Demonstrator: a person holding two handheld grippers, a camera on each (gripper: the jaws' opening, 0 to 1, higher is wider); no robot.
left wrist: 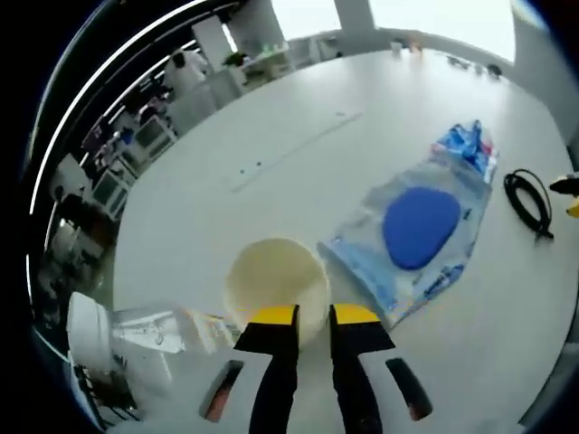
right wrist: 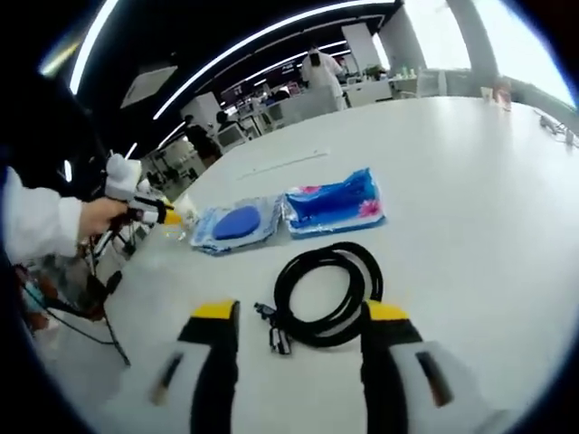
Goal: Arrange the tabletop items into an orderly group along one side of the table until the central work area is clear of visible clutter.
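Pinching the cup [left wrist: 276, 282] rim, the left tool [left wrist: 314, 315] is risking tipping it; the right tool [right wrist: 301, 313], spread, is straddling the cable [right wrist: 327, 294].

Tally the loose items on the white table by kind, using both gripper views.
Cream cups: 1
Clear plastic bottles: 1
Clear bags holding a blue oval pad: 1
Blue packets with pink print: 1
Black coiled cables: 1
Total: 5
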